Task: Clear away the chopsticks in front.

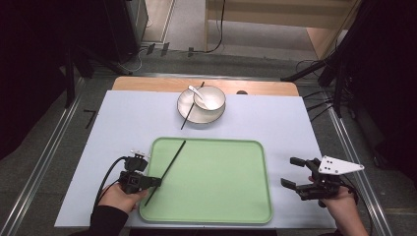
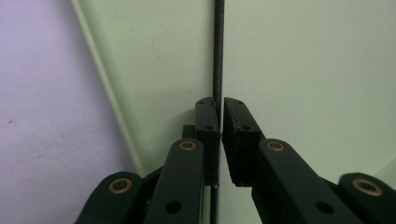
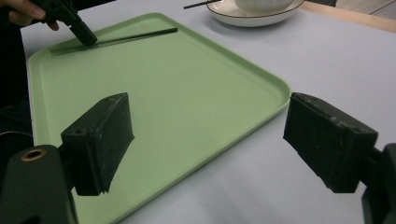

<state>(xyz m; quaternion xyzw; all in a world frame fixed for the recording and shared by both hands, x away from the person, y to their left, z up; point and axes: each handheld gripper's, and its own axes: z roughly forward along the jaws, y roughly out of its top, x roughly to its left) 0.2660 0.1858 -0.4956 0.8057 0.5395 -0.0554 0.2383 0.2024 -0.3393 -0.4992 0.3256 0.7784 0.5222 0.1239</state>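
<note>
The chopstick (image 1: 167, 171) lies slantwise over the tray's (image 1: 211, 206) left portion, its far tip near the tray's far left corner, its near end toward the left rim. The left gripper (image 1: 156, 181) is clamped on it: in the left gripper view the pads (image 2: 208, 119) are pressed together with the thin black stick (image 2: 217, 46) pinched between them and running on beyond them over the green surface. The right gripper (image 1: 289, 172) hangs over the table just off the tray's right edge, its fingers (image 3: 100, 140) wide apart, nothing between them. A second chopstick (image 1: 193, 105) rests across the plate (image 1: 189, 113) at the table's far edge, where a bowl (image 1: 211, 96) holds a spoon (image 1: 199, 93).
</note>
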